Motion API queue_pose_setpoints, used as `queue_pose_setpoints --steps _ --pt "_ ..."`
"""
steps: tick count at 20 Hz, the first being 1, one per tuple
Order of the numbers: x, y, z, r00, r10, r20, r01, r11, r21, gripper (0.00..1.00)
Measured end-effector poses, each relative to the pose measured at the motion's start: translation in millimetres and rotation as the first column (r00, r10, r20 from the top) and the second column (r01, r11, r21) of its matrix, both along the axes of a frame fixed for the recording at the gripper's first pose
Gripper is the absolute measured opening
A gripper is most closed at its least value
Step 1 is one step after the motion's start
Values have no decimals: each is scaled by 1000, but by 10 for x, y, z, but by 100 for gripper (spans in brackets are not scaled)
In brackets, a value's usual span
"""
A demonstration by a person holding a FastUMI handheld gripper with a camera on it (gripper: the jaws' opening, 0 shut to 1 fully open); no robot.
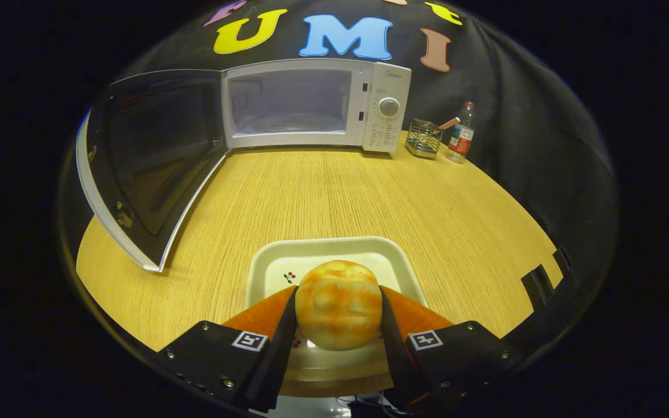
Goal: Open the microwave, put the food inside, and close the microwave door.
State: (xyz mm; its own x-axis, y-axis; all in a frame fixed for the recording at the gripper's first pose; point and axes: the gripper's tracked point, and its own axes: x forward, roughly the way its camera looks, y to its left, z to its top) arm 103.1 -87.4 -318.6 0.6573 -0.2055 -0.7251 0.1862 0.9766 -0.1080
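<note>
Gripper view, jaws: your gripper (pixel 338 318) is clamping one bun (pixel 338 312), a finger pressing each side.
Bun: it is sitting over the single white tray (pixel 334 251) at the table's (pixel 369 197) near edge.
Microwave: one microwave (pixel 317 104) is standing beyond, its door (pixel 148 162) swinging wide to the left.
Room: bare table is lying between tray and microwave.
Extras: one wire holder (pixel 424 139) and one bottle (pixel 461 134) are standing beside the microwave.

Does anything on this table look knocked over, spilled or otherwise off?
Nothing stands out. The microwave stands with its door swung wide open and its inside bare. The bun sits whole between the gripper fingers above the tray. The bottle and wire basket stand upright beside the microwave.
</note>
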Motion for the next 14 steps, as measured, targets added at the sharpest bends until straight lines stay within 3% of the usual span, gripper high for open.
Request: queue_pose_setpoints --steps 4,14 --pt "96 78 213 998 35 51 -36 999 14 73" --pt "619 362 942 975 -24 222 -22 979 201 73"
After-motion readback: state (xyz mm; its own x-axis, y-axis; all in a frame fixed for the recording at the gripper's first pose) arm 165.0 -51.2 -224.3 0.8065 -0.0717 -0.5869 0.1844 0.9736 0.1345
